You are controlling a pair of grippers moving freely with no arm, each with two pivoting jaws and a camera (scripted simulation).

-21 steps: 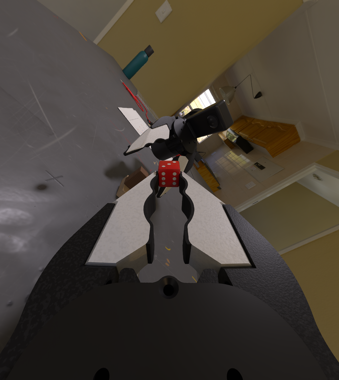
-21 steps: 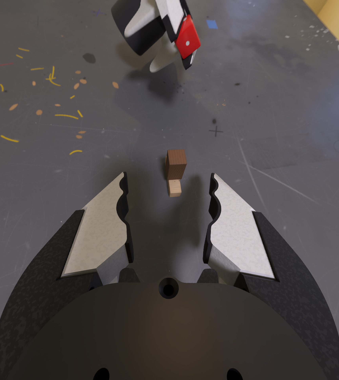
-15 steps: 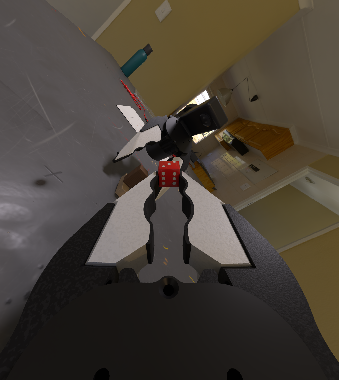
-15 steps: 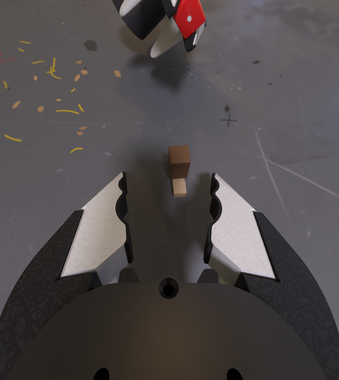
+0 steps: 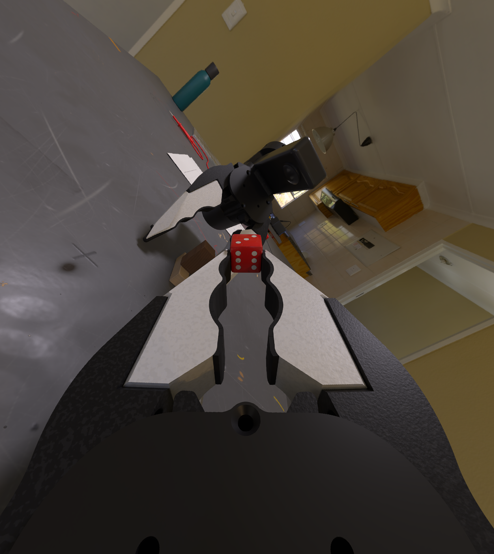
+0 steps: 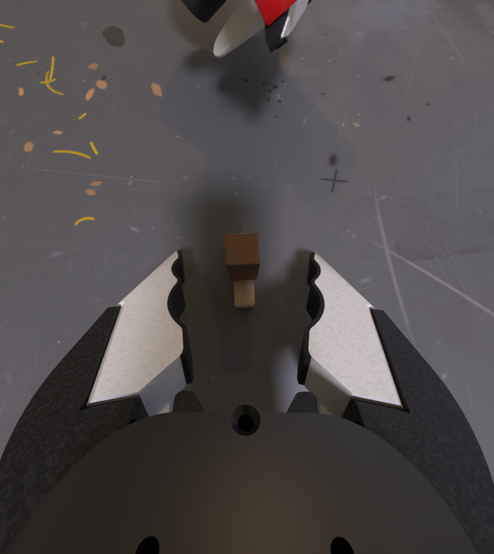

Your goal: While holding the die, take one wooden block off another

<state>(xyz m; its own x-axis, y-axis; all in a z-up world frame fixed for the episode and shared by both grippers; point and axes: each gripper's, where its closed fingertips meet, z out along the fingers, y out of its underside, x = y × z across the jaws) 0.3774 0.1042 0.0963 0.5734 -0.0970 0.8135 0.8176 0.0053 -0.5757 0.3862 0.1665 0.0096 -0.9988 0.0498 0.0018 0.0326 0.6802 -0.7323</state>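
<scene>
Right wrist view looks down on the grey counter, where the dark wooden block sits on top of the pale wooden block. Both lie between the tips of the right gripper, whose jaws stand wide apart and touch neither (scattered yellow shavings lie off to one side). The left gripper has its jaws clamped on the red die, held clear above the counter, near the stack.
</scene>
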